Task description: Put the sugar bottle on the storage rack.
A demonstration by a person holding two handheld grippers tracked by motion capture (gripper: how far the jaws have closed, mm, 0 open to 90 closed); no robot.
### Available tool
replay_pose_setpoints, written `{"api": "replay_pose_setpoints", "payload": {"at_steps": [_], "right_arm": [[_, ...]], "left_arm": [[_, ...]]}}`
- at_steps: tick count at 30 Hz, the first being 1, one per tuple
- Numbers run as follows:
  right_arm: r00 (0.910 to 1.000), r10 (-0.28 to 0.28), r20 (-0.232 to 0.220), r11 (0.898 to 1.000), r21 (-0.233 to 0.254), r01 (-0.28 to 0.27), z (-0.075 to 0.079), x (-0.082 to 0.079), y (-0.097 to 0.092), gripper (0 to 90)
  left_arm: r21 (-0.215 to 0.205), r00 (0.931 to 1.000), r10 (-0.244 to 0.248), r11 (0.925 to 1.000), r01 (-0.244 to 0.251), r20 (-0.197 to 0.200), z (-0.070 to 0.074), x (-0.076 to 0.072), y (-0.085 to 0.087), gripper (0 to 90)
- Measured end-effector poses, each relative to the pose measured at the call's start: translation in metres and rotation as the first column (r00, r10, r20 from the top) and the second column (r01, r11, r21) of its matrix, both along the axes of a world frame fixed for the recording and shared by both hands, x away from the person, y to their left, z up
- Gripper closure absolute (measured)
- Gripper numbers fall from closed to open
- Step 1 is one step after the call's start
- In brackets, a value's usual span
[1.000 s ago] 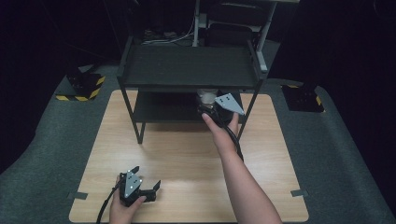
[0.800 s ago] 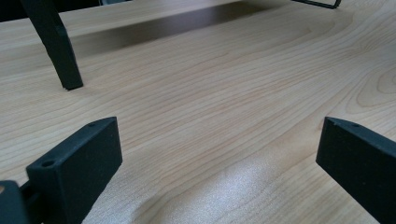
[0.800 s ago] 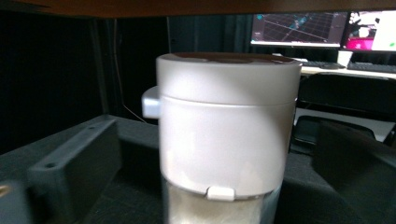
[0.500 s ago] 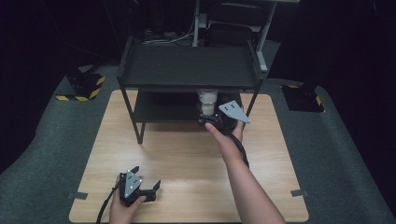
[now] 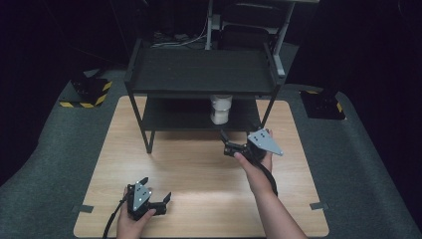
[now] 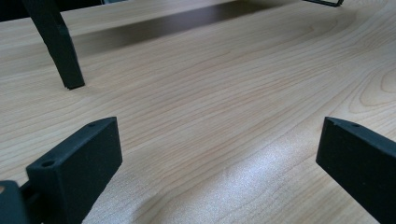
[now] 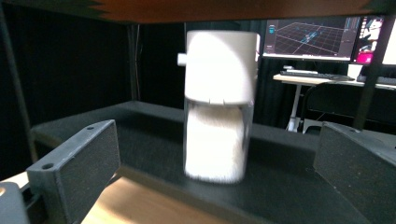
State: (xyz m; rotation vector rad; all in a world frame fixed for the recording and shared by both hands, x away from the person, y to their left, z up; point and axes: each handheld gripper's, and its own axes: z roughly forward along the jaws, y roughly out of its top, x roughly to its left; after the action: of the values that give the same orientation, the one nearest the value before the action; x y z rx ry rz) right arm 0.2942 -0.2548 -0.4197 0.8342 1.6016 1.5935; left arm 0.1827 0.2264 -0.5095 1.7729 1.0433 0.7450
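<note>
Between the wide-apart jaws of the right hand-held gripper nothing is held; they have just been opening, and in the right gripper view the white container stands upright ahead of them, clear of both pads. That container sits on the lower shelf of the black rack, near its front edge and under the upper shelf (the high view shows it tucked just beneath that shelf's lip). The left hand-held gripper rests low over the near part of the worktop, its jaws also spread with bare wood between them.

The main risk, as I judge it, is a knock: the container is tall and narrow, so a careless sweep of the right hand-held gripper or its trailing cable could tip it or nudge it off the shelf edge. Reaching back in would be cramped, since the upper shelf overhangs closely and the rack's right front leg stands just beside the approach. Beyond the rack, a desk with lit monitors lies well apart.
</note>
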Motion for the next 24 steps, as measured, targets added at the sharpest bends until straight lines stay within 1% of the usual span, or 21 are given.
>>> {"api": "replay_pose_setpoints", "payload": {"at_steps": [1, 5, 9, 12, 16, 19, 21, 22, 24], "right_arm": [[1.0, 0.0, 0.0, 1.0, 0.0, 0.0, 0.0, 0.0, 0.0, 0.0], [1.0, 0.003, -0.001, 1.0, -0.002, -0.003, -0.011, -0.013, -0.013, 0.0], [1.0, 0.003, -0.001, 1.0, -0.006, -0.003, -0.024, -0.027, -0.027, 0.0], [1.0, 0.002, 0.001, 1.0, -0.02, -0.002, -0.032, -0.035, -0.036, 0.0], [1.0, 0.007, -0.003, 1.0, -0.018, -0.007, -0.046, -0.047, -0.05, 0.0], [1.0, 0.007, -0.001, 0.999, -0.032, -0.007, -0.054, -0.055, -0.059, 0.0], [1.0, 0.005, -0.008, 0.999, -0.034, -0.005, -0.058, -0.059, -0.064, 0.0], [0.9999, 0.002, -0.015, 0.999, -0.032, -0.003, -0.063, -0.063, -0.069, 0.0], [0.9998, -0.002, -0.019, 1.0, -0.031, 0.001, -0.066, -0.066, -0.071, 0.0]], "left_arm": [[0.0, 1.0, 0.001, 1.0, -0.001, 0.002, 0.0, 0.0, 0.0, 0.5], [0.001, 1.0, 0.002, 1.0, -0.002, 0.004, -0.001, 0.0, -0.001, 0.5], [0.005, 1.0, 0.003, 1.0, -0.003, 0.007, -0.001, -0.001, -0.001, 0.5], [0.007, 0.9999, 0.004, 1.0, -0.004, 0.01, -0.001, -0.001, -0.001, 0.5], [0.009, 0.9999, 0.005, 0.9999, -0.005, 0.012, -0.001, -0.002, -0.002, 0.5], [0.009, 0.9999, 0.005, 0.9999, -0.005, 0.012, -0.001, -0.002, -0.002, 0.5], [0.01, 0.9999, 0.006, 0.9999, -0.006, 0.013, -0.001, -0.002, -0.002, 0.5], [0.01, 0.9999, 0.006, 0.9999, -0.006, 0.013, -0.001, -0.002, -0.002, 0.5], [0.01, 0.9999, 0.006, 0.9999, -0.006, 0.013, -0.001, -0.002, -0.002, 0.5]]}}
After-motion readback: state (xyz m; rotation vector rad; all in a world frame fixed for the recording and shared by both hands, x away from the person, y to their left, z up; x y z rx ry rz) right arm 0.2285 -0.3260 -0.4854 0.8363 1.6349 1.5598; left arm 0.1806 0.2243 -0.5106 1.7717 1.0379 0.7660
